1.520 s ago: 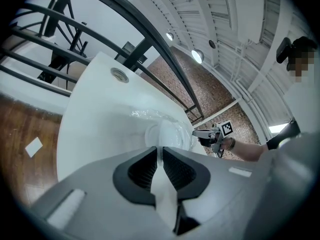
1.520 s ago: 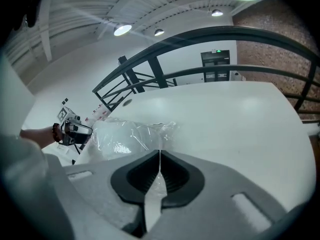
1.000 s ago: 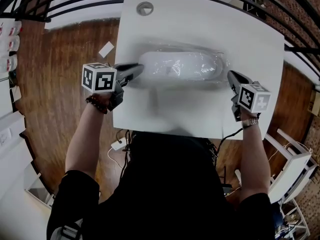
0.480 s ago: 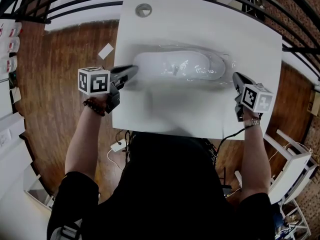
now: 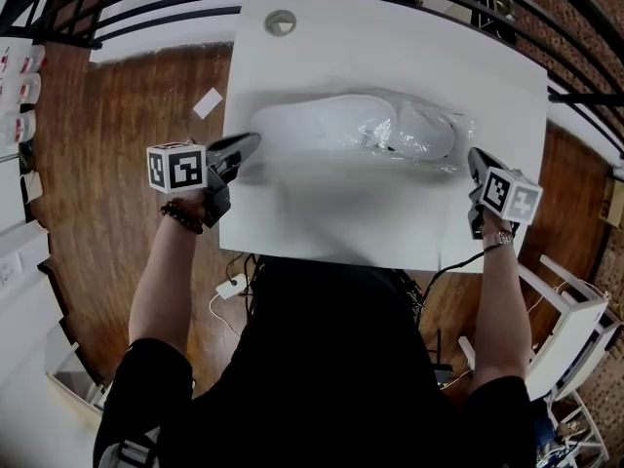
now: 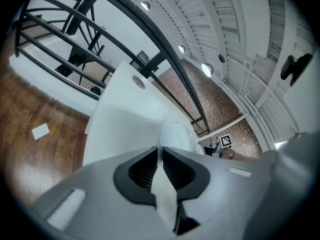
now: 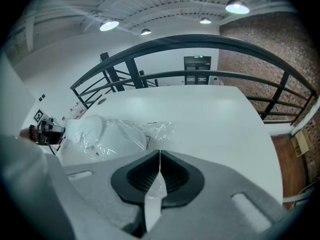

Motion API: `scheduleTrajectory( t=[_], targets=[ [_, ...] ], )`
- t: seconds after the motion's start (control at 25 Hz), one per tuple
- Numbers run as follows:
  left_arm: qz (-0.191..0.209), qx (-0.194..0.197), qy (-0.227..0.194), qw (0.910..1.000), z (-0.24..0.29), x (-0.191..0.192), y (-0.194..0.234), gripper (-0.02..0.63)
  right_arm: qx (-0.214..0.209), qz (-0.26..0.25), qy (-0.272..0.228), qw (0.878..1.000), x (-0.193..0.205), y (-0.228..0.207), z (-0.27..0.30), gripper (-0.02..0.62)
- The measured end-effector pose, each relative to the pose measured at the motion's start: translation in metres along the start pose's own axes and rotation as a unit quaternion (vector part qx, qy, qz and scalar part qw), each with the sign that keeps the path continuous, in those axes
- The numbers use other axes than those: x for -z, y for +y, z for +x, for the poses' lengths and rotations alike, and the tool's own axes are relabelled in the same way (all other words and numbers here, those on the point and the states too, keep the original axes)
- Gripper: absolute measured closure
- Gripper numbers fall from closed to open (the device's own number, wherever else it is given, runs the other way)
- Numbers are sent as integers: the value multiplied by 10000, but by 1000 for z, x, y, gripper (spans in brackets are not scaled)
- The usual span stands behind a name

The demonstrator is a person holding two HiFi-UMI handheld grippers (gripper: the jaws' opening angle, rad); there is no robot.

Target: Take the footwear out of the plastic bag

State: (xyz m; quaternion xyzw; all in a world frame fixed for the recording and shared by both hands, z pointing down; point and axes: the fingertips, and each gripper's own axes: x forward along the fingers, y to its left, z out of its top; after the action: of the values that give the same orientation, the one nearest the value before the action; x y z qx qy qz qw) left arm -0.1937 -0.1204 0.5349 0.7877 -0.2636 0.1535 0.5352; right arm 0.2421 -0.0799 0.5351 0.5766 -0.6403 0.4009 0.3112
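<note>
White footwear lies across the white table, its left part bare and its right part inside a clear plastic bag. At the table's left edge my left gripper is shut on the footwear's left end. In the left gripper view a white strip of footwear runs between the pads of the left gripper. My right gripper holds the bag's right end. The right gripper view shows the right gripper shut on thin film, with the crinkled bag beyond it.
A round grommet sits near the table's far left corner. A black railing curves behind the table. A white slip of paper lies on the wooden floor at the left. A white shelf unit stands at the lower right.
The two grippers have moved apart. The footwear has slid left, partly out of the bag, and the bag has shifted right with the right gripper.
</note>
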Motion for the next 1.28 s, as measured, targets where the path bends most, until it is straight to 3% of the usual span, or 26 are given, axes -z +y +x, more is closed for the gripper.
scheduleTrajectory(
  t=[0.52,0.92,1.0,1.12,1.28],
  targets=[
    [-619,173,-502,9967,-29,3,1,559,354,331,-3,9988,13,-35,-4,598],
    [-1033,237,-1095,9883,-57,9,15,561,659,496,40,9966,25,-53,-6,598],
    [-1185,353,-1245,9845,-61,10,16,561,701,473,50,9964,25,-52,-5,598],
    [-1700,740,-1586,9698,-64,8,5,561,711,447,55,9965,23,-51,-5,598],
    [-1922,874,-1926,9583,-68,10,0,561,672,422,59,9968,20,-53,-4,598]
  ],
)
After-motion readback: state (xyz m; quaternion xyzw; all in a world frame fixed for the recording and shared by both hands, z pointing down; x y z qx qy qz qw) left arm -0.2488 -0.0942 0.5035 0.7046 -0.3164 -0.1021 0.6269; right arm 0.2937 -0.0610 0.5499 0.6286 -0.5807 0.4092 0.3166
